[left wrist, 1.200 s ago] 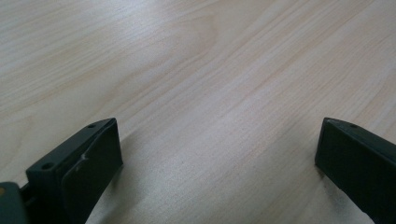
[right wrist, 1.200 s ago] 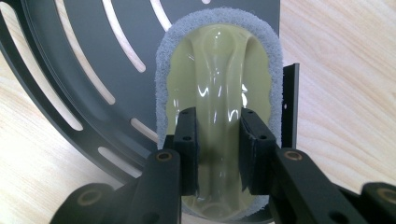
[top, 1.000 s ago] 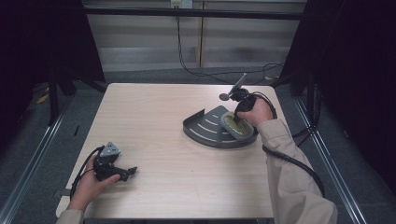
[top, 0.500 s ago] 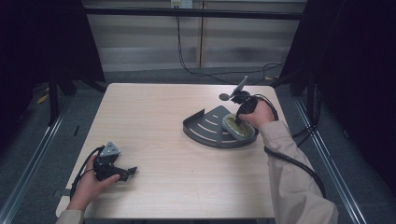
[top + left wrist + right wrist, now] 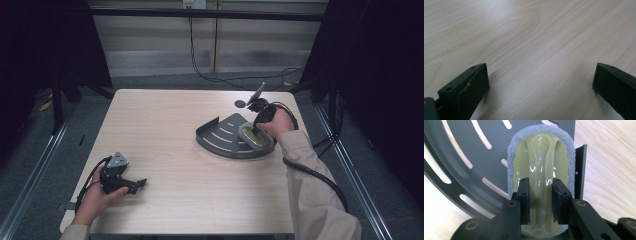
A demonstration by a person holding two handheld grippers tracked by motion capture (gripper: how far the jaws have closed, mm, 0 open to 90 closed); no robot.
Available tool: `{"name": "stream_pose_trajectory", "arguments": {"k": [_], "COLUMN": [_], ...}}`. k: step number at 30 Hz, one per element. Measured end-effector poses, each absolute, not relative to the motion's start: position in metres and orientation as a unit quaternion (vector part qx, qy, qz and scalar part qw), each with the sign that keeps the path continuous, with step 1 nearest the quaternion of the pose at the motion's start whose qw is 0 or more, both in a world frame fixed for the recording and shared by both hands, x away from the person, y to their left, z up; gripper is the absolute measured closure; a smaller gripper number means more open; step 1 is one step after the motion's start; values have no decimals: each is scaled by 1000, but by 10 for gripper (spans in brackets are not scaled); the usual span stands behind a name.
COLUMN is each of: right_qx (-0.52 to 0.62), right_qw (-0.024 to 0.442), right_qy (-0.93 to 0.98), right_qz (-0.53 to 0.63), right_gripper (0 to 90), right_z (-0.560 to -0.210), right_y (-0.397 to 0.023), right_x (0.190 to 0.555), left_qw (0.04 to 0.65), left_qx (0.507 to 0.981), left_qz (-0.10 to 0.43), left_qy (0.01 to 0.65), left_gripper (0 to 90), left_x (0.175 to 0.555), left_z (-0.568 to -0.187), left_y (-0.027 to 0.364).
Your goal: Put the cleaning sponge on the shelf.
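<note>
Table (image 5: 190, 165), seemingly unchanged; scrubber (image 5: 541, 170) still gripped

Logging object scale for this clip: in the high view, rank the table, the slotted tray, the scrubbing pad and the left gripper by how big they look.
1. table, by far the largest.
2. slotted tray.
3. left gripper and scrubbing pad: these look about alike, and the right gripper and hand cover part of the pad, so I would not rank them.
</note>
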State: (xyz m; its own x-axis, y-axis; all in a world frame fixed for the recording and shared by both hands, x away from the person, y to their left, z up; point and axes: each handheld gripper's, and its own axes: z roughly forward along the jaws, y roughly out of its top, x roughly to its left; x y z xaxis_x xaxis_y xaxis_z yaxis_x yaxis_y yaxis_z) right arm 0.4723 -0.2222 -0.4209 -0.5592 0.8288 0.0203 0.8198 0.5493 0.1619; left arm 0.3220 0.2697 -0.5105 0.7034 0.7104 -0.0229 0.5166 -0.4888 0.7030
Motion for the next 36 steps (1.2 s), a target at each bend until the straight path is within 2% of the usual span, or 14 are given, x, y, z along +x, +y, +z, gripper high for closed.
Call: {"name": "stream_pose_trajectory", "arguments": {"k": [28, 36], "right_qx": [464, 472], "right_qw": [31, 32], "right_qy": [882, 878], "right_qz": [71, 72], "right_gripper": [710, 657], "right_z": [-427, -426], "right_y": [-226, -228], "right_x": [472, 472], "left_qw": [355, 355], "left_qx": [852, 852], "left_qz": [136, 137], "left_qy": [360, 360], "left_gripper": [0, 0], "left_x": [322, 322], "left_z": [-511, -511], "left_y": [270, 270]}}
